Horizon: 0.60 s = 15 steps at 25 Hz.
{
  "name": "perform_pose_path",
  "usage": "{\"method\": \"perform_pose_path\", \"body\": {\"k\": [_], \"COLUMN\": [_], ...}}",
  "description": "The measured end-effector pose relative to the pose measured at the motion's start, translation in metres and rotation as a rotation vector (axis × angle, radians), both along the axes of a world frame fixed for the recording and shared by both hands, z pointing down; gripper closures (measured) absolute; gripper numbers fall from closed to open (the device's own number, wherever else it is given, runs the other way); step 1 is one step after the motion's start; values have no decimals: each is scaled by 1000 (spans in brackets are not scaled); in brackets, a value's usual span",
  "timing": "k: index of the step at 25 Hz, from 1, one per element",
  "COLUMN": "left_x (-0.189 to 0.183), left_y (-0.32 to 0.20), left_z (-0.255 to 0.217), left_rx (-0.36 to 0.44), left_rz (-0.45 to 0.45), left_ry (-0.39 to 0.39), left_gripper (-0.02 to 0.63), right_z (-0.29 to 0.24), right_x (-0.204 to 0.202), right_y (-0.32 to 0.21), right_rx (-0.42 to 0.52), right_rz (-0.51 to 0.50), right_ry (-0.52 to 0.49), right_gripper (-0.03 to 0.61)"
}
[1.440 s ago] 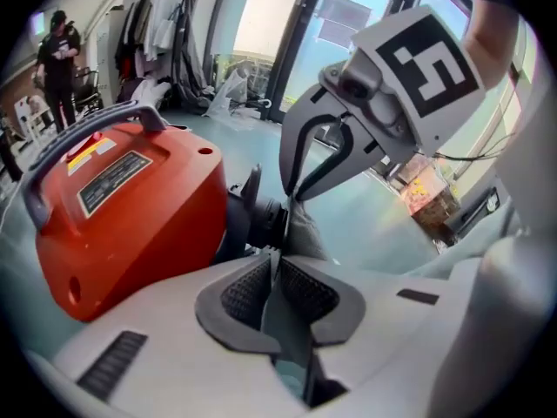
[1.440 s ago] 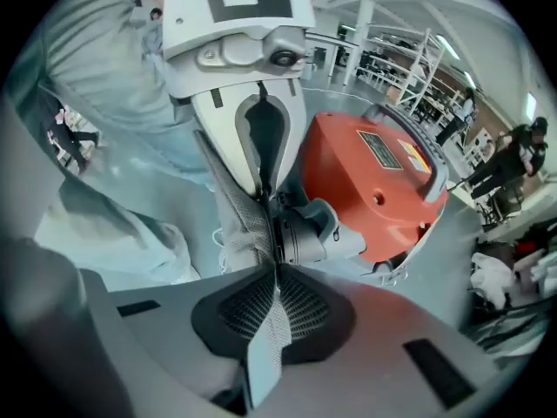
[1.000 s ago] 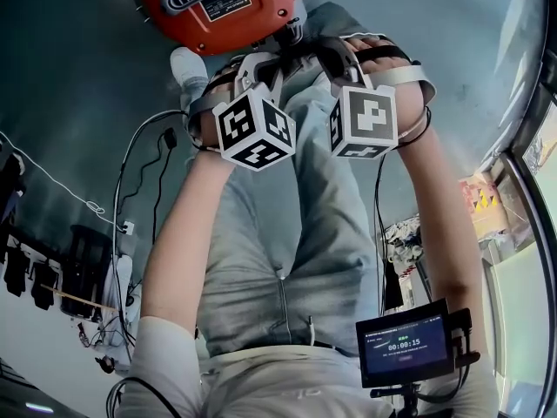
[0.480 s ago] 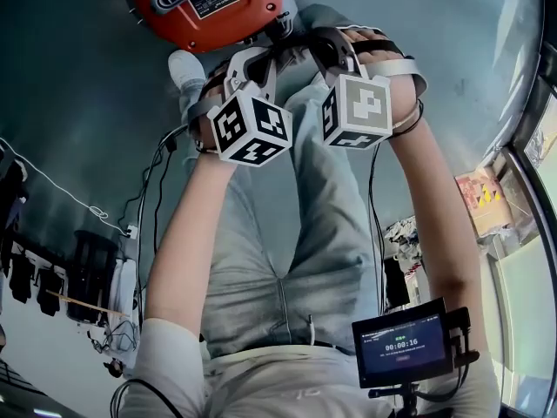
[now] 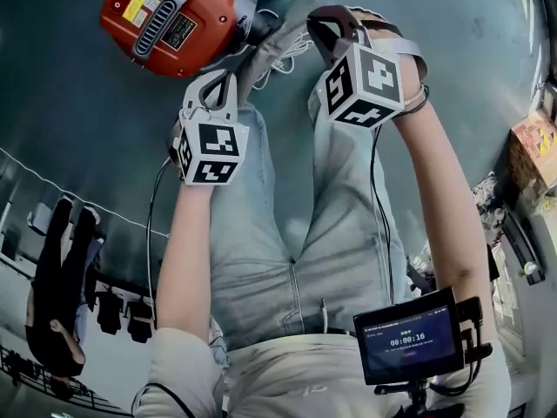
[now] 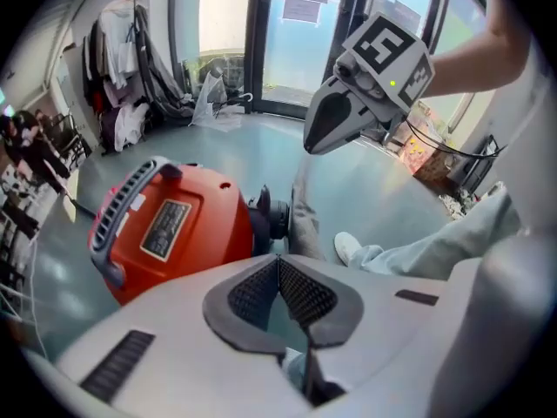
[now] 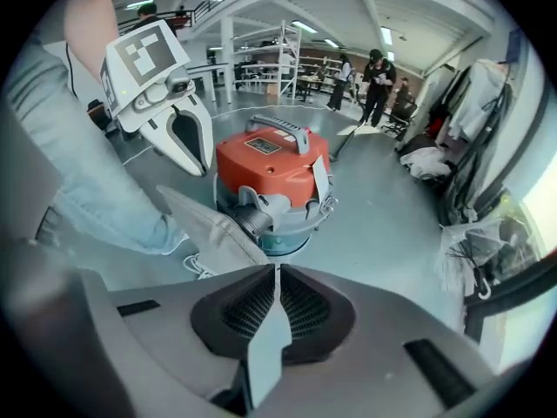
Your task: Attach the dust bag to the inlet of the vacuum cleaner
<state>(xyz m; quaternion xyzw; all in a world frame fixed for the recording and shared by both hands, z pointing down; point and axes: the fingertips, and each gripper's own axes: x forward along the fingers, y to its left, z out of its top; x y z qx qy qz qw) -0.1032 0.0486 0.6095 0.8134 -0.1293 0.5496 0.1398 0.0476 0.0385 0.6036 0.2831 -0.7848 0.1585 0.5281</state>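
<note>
Both grippers have their jaws together: the right gripper [image 7: 277, 277] clamps a thin edge of the dust bag [image 7: 209, 232], and the left gripper [image 6: 278, 264] holds nothing discernible. The dust bag's far end lies against the inlet [image 7: 253, 222] of the vacuum cleaner [image 7: 265, 165], which stands on the floor [image 7: 383, 207]. Judged status: bag presented at inlet, full seating unconfirmed and probably outstanding.

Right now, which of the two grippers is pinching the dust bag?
The right gripper: a thin grey edge of the dust bag sits between its shut jaws. The left gripper is shut on nothing.
</note>
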Motion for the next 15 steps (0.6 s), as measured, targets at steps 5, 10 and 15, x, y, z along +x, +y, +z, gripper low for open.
{"method": "perform_pose_path", "body": {"k": [5, 10, 15], "left_x": [37, 74, 84], "left_y": [-19, -25, -9], "left_z": [-40, -96, -134], "left_rx": [117, 139, 130], "left_rz": [128, 296, 413], "left_ry": [50, 264, 371], "left_gripper": [604, 604, 604], "right_z": [-29, -75, -110], "right_x": [5, -9, -18], "right_y": [14, 35, 52], "right_rx": [68, 169, 269], "right_rz": [188, 504, 743], "right_ry": [-25, -69, -131], "right_gripper": [554, 555, 555]}}
